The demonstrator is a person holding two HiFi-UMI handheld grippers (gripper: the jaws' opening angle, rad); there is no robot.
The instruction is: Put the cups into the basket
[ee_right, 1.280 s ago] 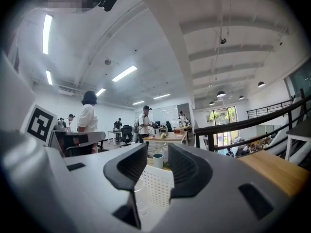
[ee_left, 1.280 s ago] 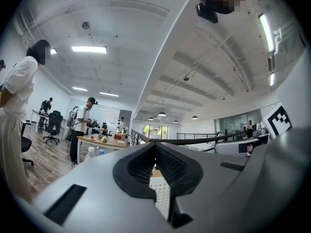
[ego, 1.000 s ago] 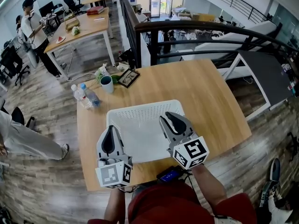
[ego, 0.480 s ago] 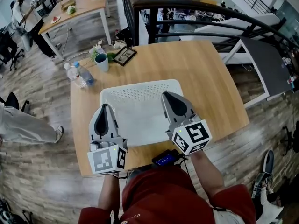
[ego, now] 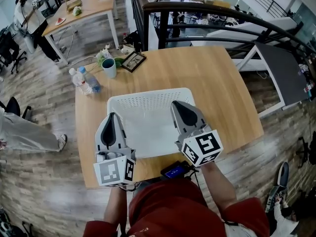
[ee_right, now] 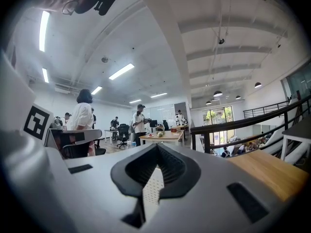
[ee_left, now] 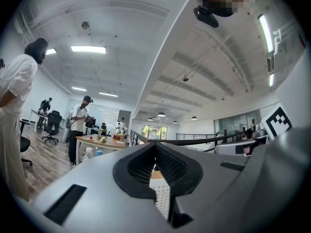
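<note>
Plainly, only one cup (ego: 109, 67) shows: a teal mug standing upright, mouth up, at the far left of the table (ego: 217, 93). It is just right of two water bottles (ego: 85, 80) and left of a picture frame (ego: 134, 61). It stands well apart from the white basket (ego: 148, 98), which sits in the middle of the table, and no cup shows inside the basket.

The mug looks like glazed ceramic, so I judge it stiff, fairly weighty for its size, smooth enough to slip and liable to chip if knocked. The safest hold would likely be across the wall at the rim, one jaw inside and one outside. Whether it has a handle cannot be made out.

Both tools are held level over the near side of the basket. The left gripper (ego: 112, 117) is at the near left corner and the right gripper (ego: 177, 105) is over the near right part. In each gripper view the jaws meet at their tips with nothing between them, and only the basket's perforated wall shows through the gap behind. Neither tool touches the cup.
</note>
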